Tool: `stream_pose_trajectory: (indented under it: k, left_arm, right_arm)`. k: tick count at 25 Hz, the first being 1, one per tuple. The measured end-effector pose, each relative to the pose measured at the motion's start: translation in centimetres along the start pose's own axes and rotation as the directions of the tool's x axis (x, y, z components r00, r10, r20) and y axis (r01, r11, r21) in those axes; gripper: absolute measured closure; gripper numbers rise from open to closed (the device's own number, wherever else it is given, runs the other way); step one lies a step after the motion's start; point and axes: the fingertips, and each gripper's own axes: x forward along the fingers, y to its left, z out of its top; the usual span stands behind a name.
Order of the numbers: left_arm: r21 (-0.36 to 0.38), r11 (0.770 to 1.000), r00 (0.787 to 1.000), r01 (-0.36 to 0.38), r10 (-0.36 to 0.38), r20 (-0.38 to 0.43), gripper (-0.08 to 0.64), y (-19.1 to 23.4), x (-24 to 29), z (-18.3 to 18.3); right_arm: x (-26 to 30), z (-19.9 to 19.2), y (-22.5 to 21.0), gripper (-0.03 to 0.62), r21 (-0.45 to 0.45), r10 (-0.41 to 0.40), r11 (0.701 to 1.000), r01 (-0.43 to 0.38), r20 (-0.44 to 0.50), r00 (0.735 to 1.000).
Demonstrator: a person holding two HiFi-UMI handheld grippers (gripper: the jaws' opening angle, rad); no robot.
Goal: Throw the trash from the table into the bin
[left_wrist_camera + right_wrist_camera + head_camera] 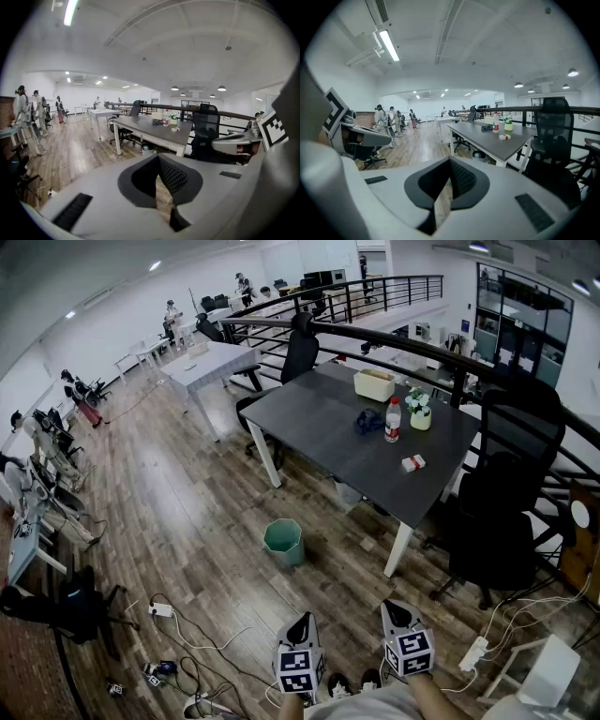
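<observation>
A dark grey table (319,423) stands ahead on the wooden floor. On it are a cream box (375,383), a crumpled dark blue thing (369,420), a bottle with a red label (393,420), a small potted plant (419,411) and a small red-and-white pack (412,463). A green bin (283,542) sits on the floor in front of the table. My left gripper (300,622) and right gripper (396,607) are held low at the picture's bottom edge, far from the table. Both are shut and hold nothing. The bin (146,149) shows beyond the left gripper (158,158), the table (487,136) beyond the right gripper (450,161).
A black office chair (497,521) stands at the table's right end, another (300,348) at its far side. Cables and a power strip (161,610) lie on the floor at the left. A black railing (375,324) runs behind the table. A white table (211,362) and people are far off.
</observation>
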Motion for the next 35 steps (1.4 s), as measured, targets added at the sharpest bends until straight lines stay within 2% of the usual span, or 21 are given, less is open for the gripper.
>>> stream_pose_trajectory:
  k: [6, 8, 17, 26, 35]
  left_arm:
    - [0.028, 1.000, 1.000, -0.003, 0.003, 0.007, 0.537, -2.1, 1.1, 0.2]
    - [0.013, 1.000, 1.000, 0.001, -0.001, 0.014, 0.537, -2.9, 1.3, 0.2]
    - [0.009, 1.000, 1.000, 0.012, -0.012, 0.011, 0.537, -5.1, 2.6, -0.3]
    - [-0.002, 0.999, 0.999, 0.037, -0.037, 0.022, 0.537, -2.7, 8.4, 1.7]
    - [-0.027, 0.992, 0.992, 0.120, -0.119, 0.038, 0.537, 1.4, 14.8, 7.6]
  right_arm:
    - [0.1, -0.9, -1.2, 0.597, 0.013, 0.023, 1.000, -0.023, -0.004, 1.000]
    - [-0.1, -1.4, -1.8, 0.597, 0.023, 0.024, 0.999, -0.024, -0.014, 1.000]
    - [0.4, -1.9, -4.9, 0.594, 0.061, -0.008, 0.998, 0.009, -0.016, 1.000]
    - [5.8, -0.1, -5.9, 0.594, 0.049, 0.004, 0.999, -0.003, -0.007, 1.000]
    - [12.1, 3.6, -6.2, 0.594, 0.033, -0.052, 0.998, 0.053, -0.031, 0.998]
